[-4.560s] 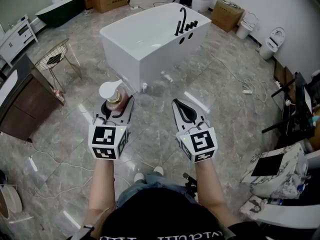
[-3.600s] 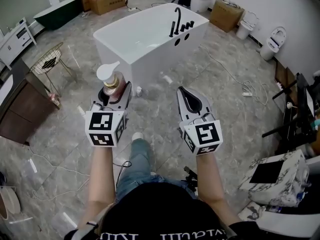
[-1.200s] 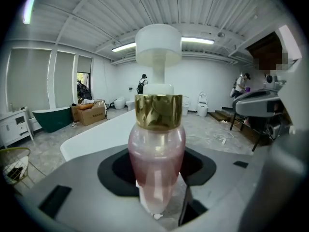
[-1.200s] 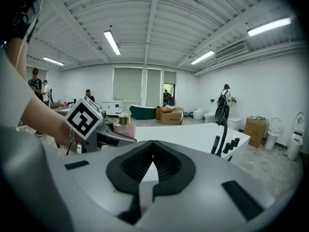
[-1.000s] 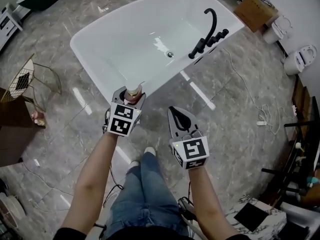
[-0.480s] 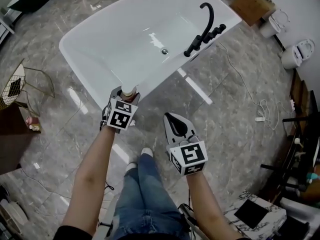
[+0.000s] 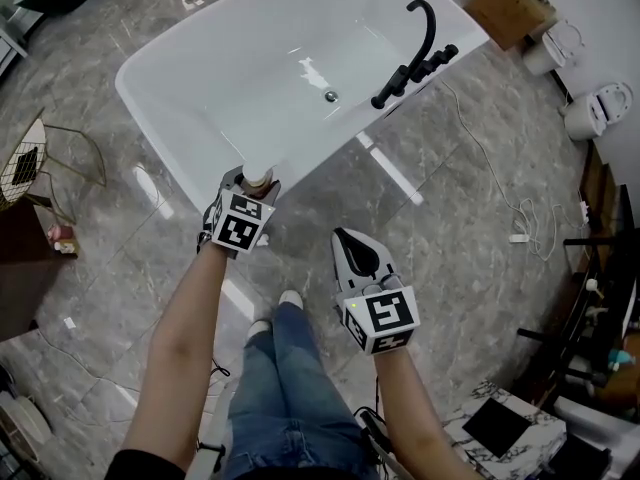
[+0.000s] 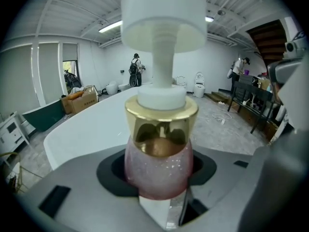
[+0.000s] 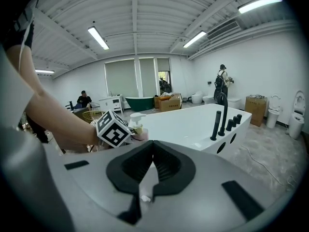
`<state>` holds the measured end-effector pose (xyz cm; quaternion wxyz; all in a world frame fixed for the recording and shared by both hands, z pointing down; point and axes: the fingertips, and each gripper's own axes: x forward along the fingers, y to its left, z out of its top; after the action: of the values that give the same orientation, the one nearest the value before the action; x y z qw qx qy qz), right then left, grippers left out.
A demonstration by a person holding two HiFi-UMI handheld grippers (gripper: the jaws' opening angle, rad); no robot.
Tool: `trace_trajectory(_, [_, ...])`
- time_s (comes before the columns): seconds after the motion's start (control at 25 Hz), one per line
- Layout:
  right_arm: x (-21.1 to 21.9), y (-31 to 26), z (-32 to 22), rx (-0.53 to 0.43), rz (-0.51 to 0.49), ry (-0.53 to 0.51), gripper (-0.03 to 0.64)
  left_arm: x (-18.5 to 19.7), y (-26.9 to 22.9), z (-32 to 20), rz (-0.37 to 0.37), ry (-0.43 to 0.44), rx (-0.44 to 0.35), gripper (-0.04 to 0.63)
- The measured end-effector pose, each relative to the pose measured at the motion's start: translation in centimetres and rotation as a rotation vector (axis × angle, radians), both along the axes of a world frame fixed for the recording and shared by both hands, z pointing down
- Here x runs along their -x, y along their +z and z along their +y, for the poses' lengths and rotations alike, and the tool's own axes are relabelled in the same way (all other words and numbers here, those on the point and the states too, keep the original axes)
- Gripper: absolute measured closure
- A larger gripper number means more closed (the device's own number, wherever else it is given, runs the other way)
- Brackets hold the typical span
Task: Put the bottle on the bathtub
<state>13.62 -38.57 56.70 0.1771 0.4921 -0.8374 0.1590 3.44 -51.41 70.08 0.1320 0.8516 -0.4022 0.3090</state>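
A pink glittery pump bottle [image 8: 159,164] with a gold collar and white pump head stands upright between the jaws of my left gripper [image 8: 159,187], which is shut on it. In the head view that left gripper [image 7: 250,182] holds the bottle [image 7: 258,178] at the near rim of the white bathtub [image 7: 200,118]. Whether the bottle touches the rim is hidden. My right gripper [image 7: 358,253] hangs over the floor to the right, shut with nothing in it. The right gripper view shows the right gripper [image 9: 150,170], the bottle [image 9: 137,125] and the bathtub [image 9: 193,124].
A black faucet [image 7: 415,38] stands on the tub's far right rim. A wire basket stand [image 7: 40,163] is at the left. Cardboard box [image 7: 505,3] and toilets [image 7: 610,103] lie at the right, with a cable [image 7: 520,238] on the marble floor. My legs [image 7: 280,368] are below.
Over the earlier frames I walked up to the tub with the bottle held in the left gripper. In the last half second the left gripper stayed at the near rim.
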Motion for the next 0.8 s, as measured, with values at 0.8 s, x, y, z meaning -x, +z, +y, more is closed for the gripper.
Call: trace_trajectory(0.8, [2.1, -7.4, 1.0, -0.080, 0.015, -0.021, 0.602, 3.0, -6.7, 3.6, 0.121, -0.053, 0.069, 0.196])
